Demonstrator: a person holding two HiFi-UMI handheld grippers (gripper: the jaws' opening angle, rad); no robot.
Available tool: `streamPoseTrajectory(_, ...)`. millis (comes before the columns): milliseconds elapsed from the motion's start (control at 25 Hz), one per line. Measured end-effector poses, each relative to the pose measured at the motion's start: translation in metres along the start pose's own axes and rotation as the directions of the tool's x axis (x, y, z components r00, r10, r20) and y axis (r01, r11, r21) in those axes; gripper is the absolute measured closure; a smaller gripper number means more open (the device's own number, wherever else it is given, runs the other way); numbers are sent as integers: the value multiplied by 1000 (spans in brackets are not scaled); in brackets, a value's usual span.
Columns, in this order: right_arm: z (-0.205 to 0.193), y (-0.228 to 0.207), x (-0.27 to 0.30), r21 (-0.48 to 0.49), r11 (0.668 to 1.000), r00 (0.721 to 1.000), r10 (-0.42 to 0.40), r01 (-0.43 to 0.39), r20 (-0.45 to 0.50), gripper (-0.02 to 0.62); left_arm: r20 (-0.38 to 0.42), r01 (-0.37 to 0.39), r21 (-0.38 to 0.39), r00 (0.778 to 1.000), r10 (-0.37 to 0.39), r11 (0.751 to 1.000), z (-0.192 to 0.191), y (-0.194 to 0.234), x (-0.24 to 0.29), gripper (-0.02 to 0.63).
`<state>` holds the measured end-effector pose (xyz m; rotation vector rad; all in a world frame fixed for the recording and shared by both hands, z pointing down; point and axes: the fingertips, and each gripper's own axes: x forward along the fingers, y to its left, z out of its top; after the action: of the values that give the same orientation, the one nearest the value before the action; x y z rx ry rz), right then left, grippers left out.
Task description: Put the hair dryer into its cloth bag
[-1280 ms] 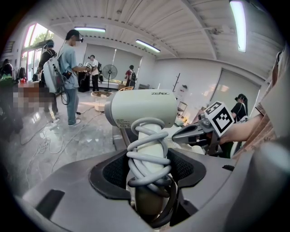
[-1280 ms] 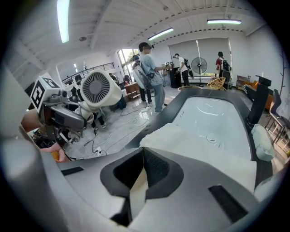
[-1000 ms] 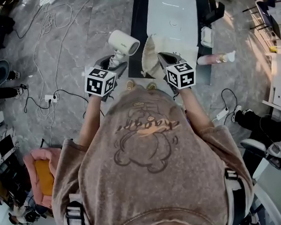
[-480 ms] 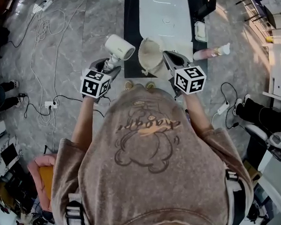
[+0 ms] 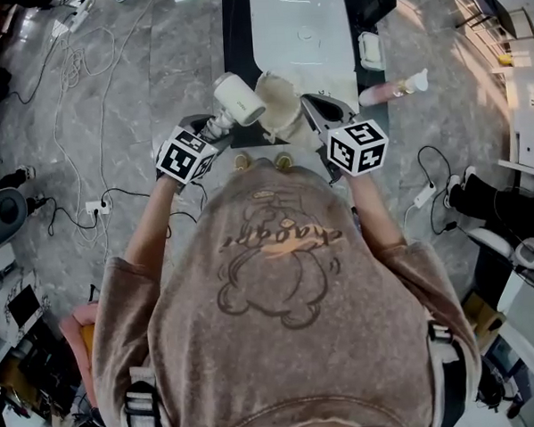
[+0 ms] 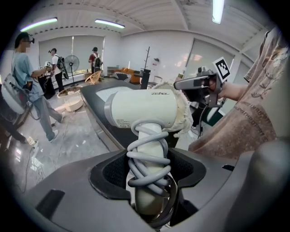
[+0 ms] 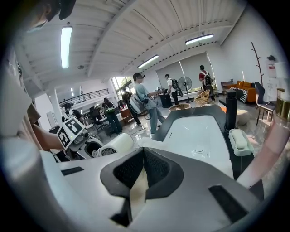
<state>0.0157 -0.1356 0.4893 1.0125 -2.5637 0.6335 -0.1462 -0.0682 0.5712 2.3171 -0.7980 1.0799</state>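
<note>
Holding the hair dryer [image 6: 145,108] by its handle, the left gripper [image 6: 149,179] is clamping the stem right where the grey cord [image 6: 147,161] is wound round it. The barrel is lying crosswise above the jaws. Over on the other side, the right gripper [image 7: 142,179] is pinching the rim of the cream cloth bag [image 5: 278,109], jaws squeezed tight on the fabric. The bag is hanging in the air in front of the person with its mouth facing the dryer.

The dryer's nose is sitting right at that mouth, though I can't tell whether it is inside yet. To my eye the barrel wants to go in nose first, squared up to the opening. Only one side of the rim is being gripped, so the slack far lip is looking likely to fold and catch. Pulling the rim taut should help there.

As for room, the table's dark edge [image 5: 236,40] is lying just beyond the bag. A pink bottle [image 5: 390,88] is resting well off to the right. Open floor is spreading out on the left, so there's space to swing that handle round.
</note>
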Motion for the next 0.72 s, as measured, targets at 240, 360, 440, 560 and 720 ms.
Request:
streamPoseTrajectory(240,-9,5,3,-10,1000,1000,12,-13,-15,587,-88,74,106,994,-65,992,0,-13,22,334)
streamPoseTrajectory(360,-10,9,5,-23,999,1000,23,-24,-21,586,-127,104,160,988,-84,982,0,-19,29,334)
streamPoseTrajectory(440,-12,12,5,-31,999,999,27,-28,-24,586,-147,122,183,984,-96,976,1,-22,34,334)
streamPoseTrajectory(560,-13,14,5,-31,999,999,26,-27,-23,586,-170,144,215,979,-108,966,6,-28,40,334)
streamPoseTrajectory(720,-13,15,7,-31,999,999,27,-28,-20,586,-186,170,249,975,-125,953,12,-36,49,334)
